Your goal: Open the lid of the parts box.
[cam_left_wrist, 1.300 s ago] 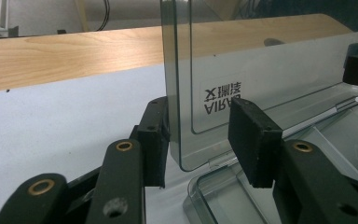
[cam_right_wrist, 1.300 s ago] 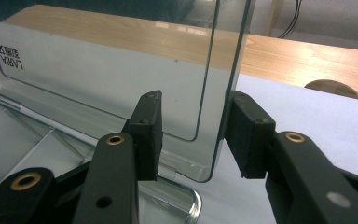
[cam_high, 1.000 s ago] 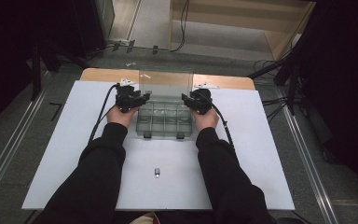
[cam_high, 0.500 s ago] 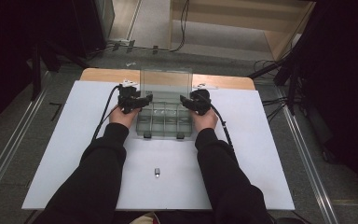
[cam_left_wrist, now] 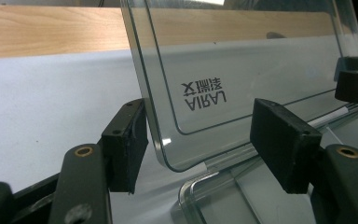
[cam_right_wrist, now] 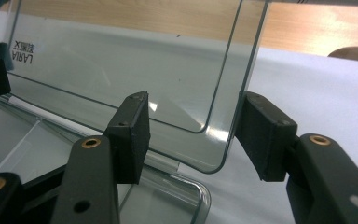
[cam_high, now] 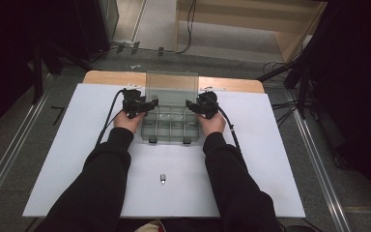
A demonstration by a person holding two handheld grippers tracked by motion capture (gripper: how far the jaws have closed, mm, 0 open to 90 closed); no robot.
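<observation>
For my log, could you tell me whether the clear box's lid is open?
Open: the lid stands raised behind the compartments.

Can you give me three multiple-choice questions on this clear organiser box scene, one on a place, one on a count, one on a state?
1. Where does the small metal part lie?
A. inside the box
B. on the white sheet between the forearms
C. on the wooden strip

2. How many black latches show on the front edge of the clear organiser box?
A. two
B. four
C. none

3. How does the lid stand?
A. shut flat
B. taken off
C. raised up at the back

Answers:
1 B, it rests on the sheet nearer the person than the box.
2 A, one sits near each front corner.
3 C, the left gripper and right gripper each straddle a lid corner with open jaws.
</observation>
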